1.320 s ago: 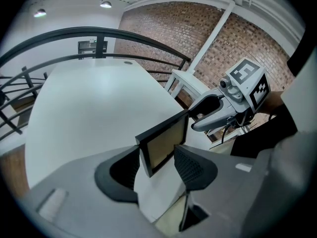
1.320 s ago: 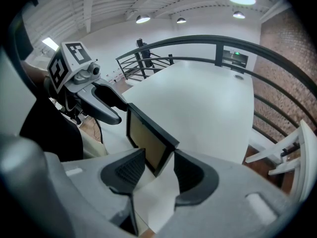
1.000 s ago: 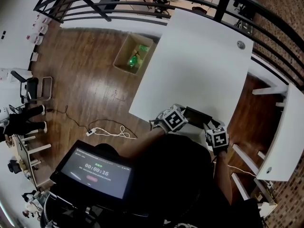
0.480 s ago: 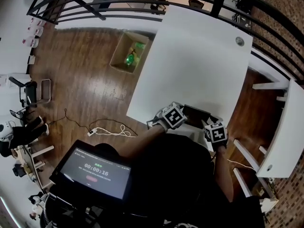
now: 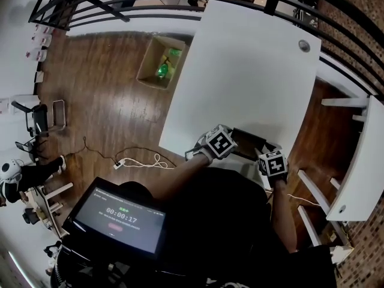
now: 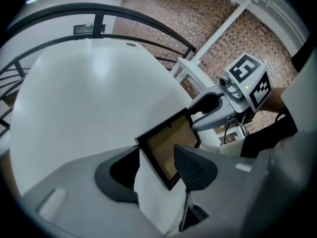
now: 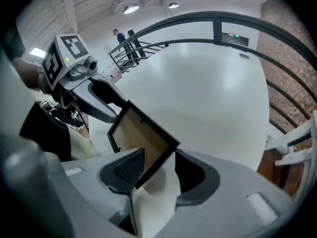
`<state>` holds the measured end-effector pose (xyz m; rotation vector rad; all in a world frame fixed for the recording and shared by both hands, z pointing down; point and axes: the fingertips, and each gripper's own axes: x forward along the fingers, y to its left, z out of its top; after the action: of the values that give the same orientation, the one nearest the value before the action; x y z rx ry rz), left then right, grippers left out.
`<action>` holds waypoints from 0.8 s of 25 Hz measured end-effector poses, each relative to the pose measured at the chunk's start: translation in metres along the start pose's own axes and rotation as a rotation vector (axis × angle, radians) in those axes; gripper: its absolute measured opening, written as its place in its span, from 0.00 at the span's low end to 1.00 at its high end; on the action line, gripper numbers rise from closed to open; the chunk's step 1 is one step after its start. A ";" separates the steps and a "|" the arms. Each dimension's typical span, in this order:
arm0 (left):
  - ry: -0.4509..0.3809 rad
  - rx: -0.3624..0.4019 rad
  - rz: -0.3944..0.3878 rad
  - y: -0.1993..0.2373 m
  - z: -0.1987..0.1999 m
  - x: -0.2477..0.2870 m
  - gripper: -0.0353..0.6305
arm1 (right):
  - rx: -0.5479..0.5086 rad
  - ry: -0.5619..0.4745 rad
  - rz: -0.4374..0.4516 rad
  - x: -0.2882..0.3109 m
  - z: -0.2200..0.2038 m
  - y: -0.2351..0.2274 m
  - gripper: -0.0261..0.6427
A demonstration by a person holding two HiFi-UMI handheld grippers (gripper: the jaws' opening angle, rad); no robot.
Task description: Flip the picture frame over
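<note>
At the near edge of the white table [image 5: 252, 71], low in the head view, the left gripper [image 6: 156, 151] has its jaws wide around 1 corner of the picture frame [image 6: 171, 140], with no pinch showing. The frame lies there with its brown backing up. Right of it, the right gripper [image 7: 159, 152] has just been opening its jaws, with another corner between them. I can't tell whether the flip is done or still to come.
</note>
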<state>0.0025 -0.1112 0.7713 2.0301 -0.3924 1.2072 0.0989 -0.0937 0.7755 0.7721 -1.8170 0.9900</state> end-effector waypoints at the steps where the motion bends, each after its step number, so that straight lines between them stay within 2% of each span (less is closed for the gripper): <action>1: 0.003 -0.003 -0.003 0.001 0.000 0.001 0.39 | 0.003 0.003 0.003 0.002 0.000 -0.001 0.30; 20: 0.042 0.004 -0.003 0.010 0.009 0.013 0.39 | 0.035 0.045 0.040 0.013 -0.002 -0.010 0.30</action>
<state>0.0091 -0.1234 0.7837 2.0051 -0.3663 1.2475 0.1026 -0.0977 0.7904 0.7318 -1.7866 1.0590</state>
